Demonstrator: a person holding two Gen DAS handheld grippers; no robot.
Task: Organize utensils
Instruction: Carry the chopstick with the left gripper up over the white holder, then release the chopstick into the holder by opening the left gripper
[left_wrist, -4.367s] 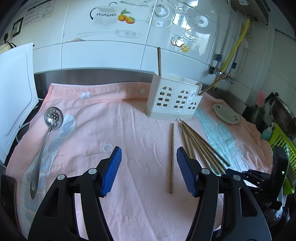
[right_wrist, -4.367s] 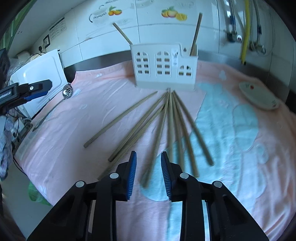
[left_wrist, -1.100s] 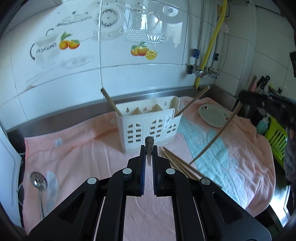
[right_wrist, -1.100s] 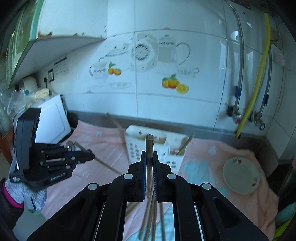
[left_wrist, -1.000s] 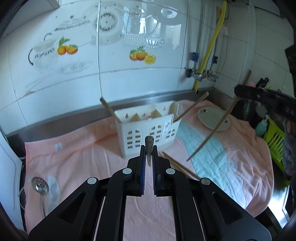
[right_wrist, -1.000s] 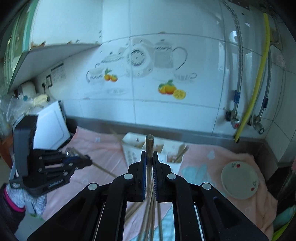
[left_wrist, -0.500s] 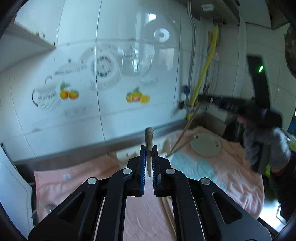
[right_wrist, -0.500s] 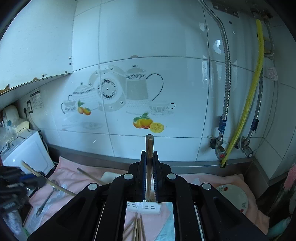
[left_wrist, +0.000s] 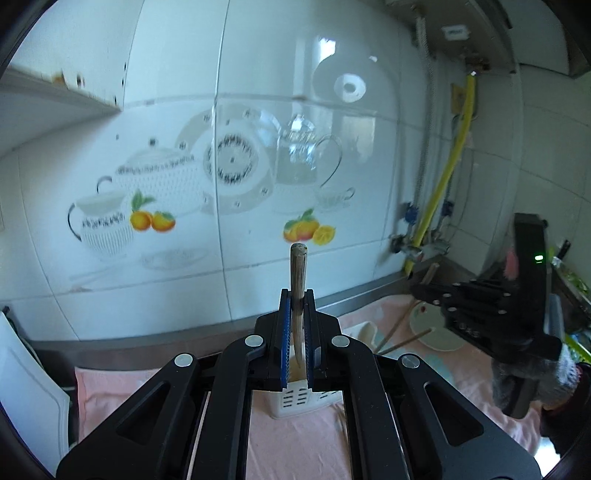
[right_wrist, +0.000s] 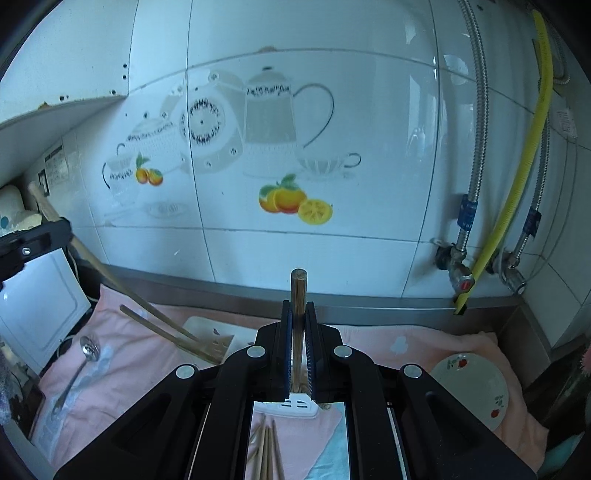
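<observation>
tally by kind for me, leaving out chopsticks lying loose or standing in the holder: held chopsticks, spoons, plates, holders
held chopsticks: 2, a chopstick in the left gripper and a second chopstick in the right gripper
slotted spoon: 1
plate: 1
white holder: 1
total: 5
</observation>
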